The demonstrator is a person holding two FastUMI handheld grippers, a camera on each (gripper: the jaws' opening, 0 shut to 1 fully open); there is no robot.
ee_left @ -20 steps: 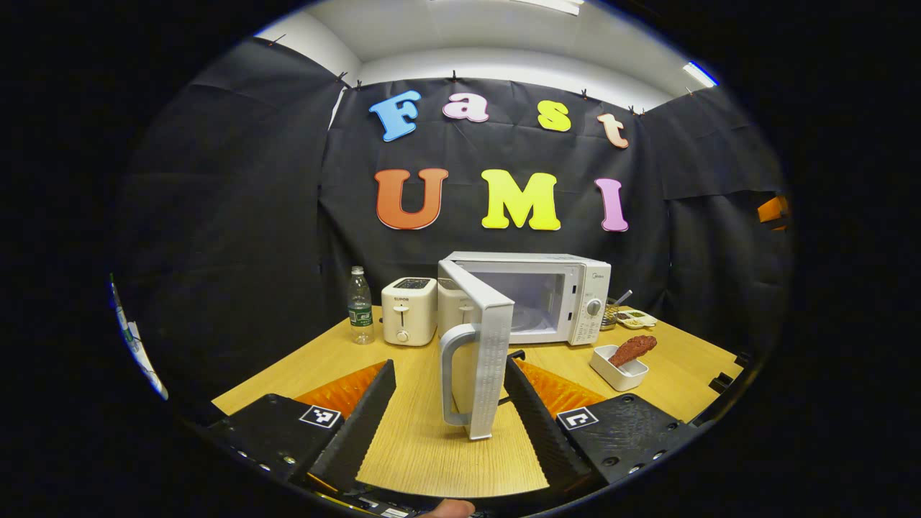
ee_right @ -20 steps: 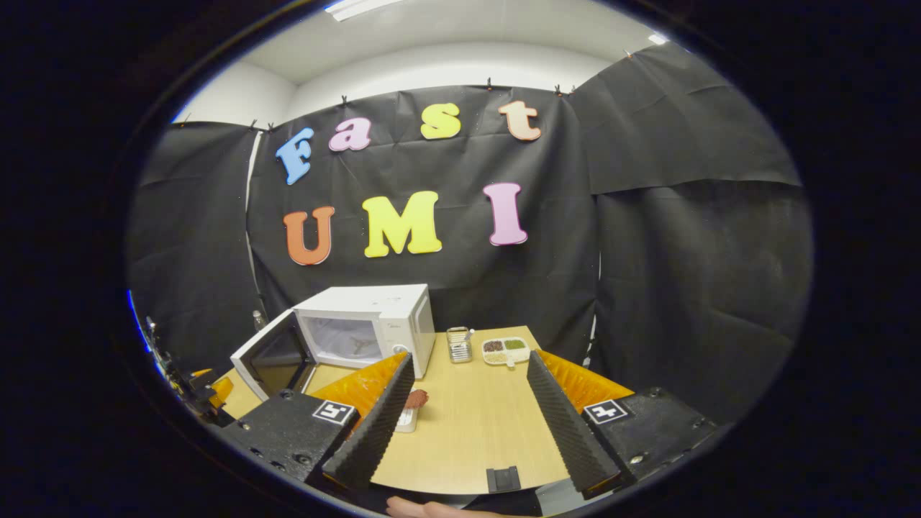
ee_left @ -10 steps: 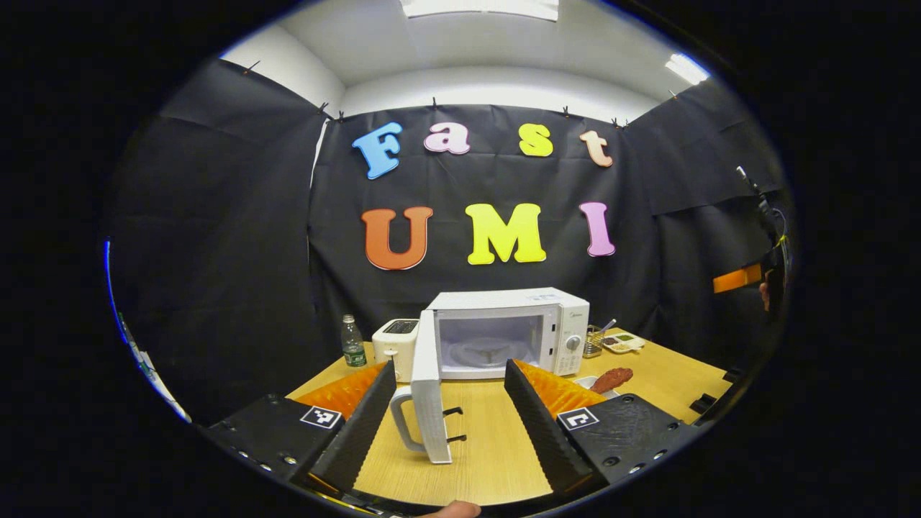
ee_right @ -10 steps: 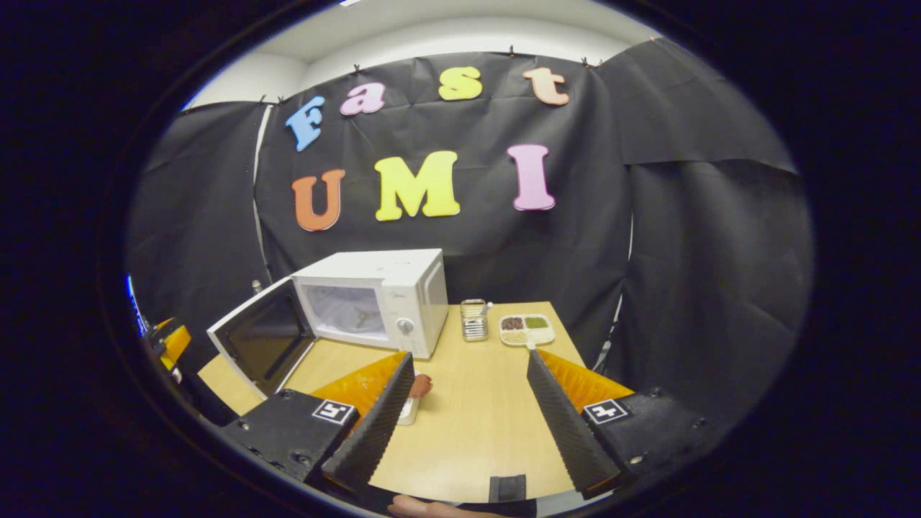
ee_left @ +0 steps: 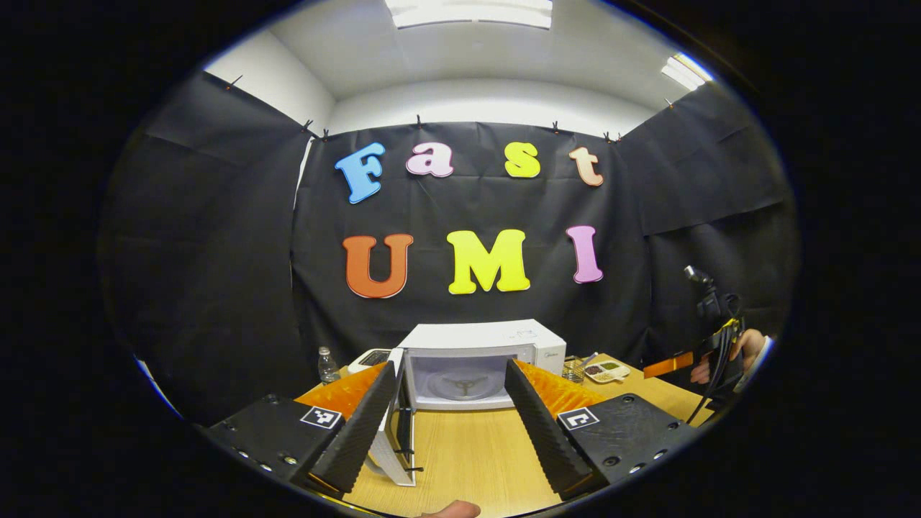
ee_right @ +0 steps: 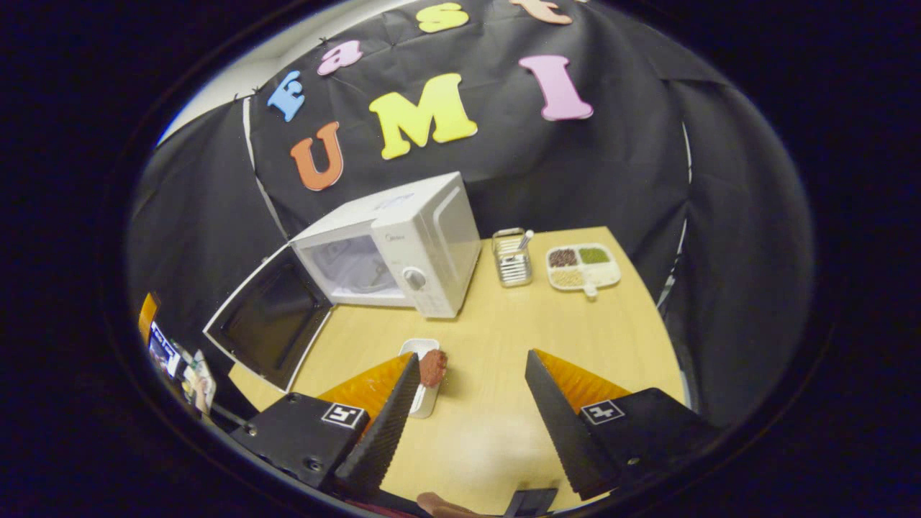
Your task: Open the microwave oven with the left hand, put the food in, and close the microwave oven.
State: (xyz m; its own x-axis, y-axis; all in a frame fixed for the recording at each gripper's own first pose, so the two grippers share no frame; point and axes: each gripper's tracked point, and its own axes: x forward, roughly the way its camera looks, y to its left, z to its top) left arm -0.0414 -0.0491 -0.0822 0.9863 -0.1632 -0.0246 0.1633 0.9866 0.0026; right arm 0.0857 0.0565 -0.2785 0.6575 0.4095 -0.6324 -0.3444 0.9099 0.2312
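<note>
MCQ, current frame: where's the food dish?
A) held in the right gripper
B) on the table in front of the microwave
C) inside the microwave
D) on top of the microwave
B: in the right gripper view the white dish holding the reddish food sits on the table, in front of the open microwave, beside the left finger of the open right gripper and not between the fingers.

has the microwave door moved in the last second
Yes. In the right gripper view the door has swung farther out from the microwave, which stays put on the table.
</note>
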